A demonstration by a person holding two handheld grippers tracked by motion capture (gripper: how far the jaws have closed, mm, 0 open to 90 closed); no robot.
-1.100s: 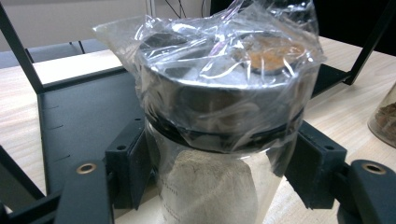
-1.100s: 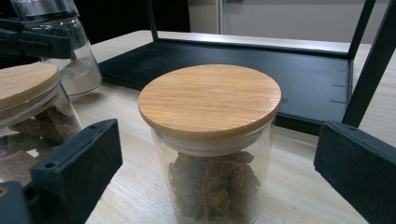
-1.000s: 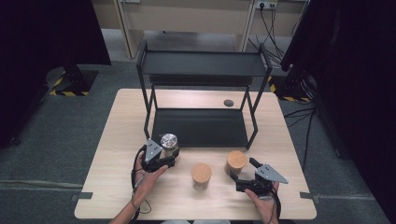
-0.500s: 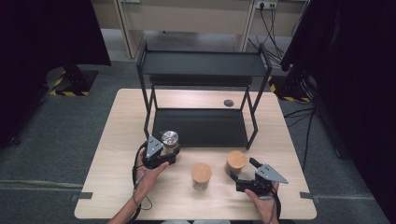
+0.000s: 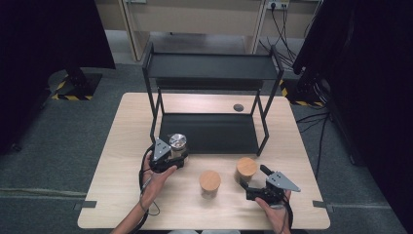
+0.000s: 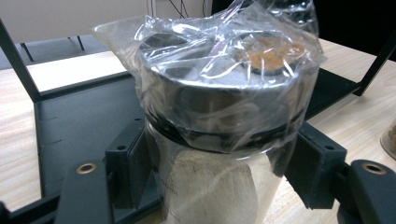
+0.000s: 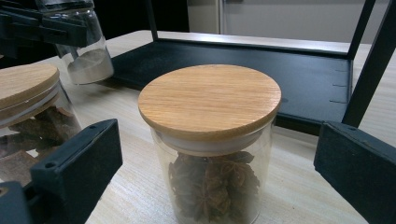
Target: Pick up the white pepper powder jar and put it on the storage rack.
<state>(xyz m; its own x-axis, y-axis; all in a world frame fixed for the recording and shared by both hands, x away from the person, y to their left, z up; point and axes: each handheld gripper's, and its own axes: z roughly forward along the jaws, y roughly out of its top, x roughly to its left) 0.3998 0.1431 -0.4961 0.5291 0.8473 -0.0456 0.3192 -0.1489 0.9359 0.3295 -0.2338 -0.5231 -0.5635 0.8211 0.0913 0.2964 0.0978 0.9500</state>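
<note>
My left gripper (image 5: 175, 154) is shut on a glass jar (image 5: 178, 142) with a metal lid wrapped in clear film (image 6: 219, 88); pale powder sits in its bottom. It hangs just in front of the black rack's lower shelf (image 5: 209, 132). Both pads (image 6: 127, 161) press on the glass below the lid. My right gripper (image 5: 253, 179) stands open at the front right. A wooden-lidded jar of star anise (image 7: 210, 100) stands on the table between its jaws, with a gap on each side. The same jar (image 5: 246, 169) sits near the rack's front right leg.
A second wooden-lidded jar (image 5: 210, 183) holding brown spice stands mid-table, left of the right gripper. The two-tier black metal rack (image 5: 210, 66) takes up the table's middle and back. A small dark round disc (image 5: 238, 107) lies behind the rack.
The left gripper has carried its jar a little farther from the person, toward the rack's lower shelf. The right gripper and both wooden-lidded jars have stayed put.
</note>
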